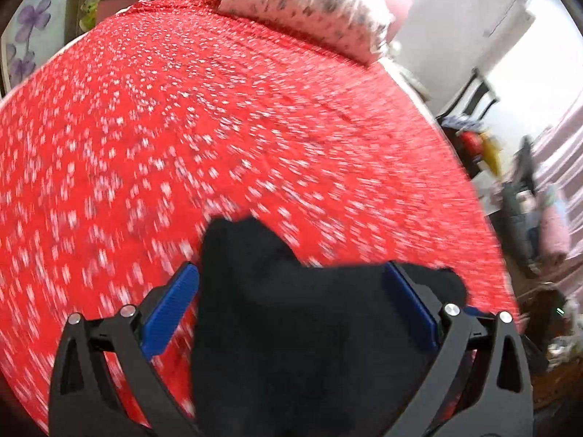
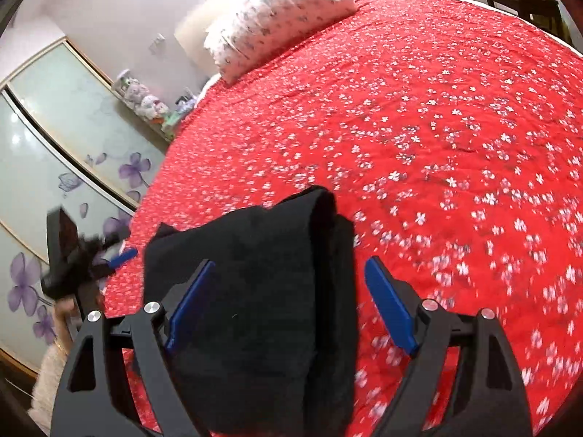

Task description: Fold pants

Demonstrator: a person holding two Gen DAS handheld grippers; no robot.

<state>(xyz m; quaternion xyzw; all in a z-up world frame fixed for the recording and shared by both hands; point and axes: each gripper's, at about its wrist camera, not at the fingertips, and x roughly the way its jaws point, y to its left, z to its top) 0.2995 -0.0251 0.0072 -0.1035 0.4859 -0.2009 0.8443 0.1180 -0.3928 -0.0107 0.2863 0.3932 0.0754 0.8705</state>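
Note:
The black pants [image 2: 255,291] lie folded into a thick bundle on the red flowered bedspread [image 2: 437,127], near its front left part. My right gripper [image 2: 289,291] hangs over the bundle, wide open, with its blue pads [image 2: 390,306] clear of the cloth. To the left, a hand holds my left gripper [image 2: 109,256] beside the pants and apart from them. In the blurred left wrist view the pants [image 1: 309,327] show between and under the left gripper [image 1: 291,291], which is open and holds nothing.
A white patterned pillow [image 2: 277,11] lies at the head of the bed. A wardrobe with purple flower panels [image 2: 54,145] stands along the left side. A dark chair [image 1: 473,102] and piled clutter [image 1: 528,211] stand past the bed's right edge.

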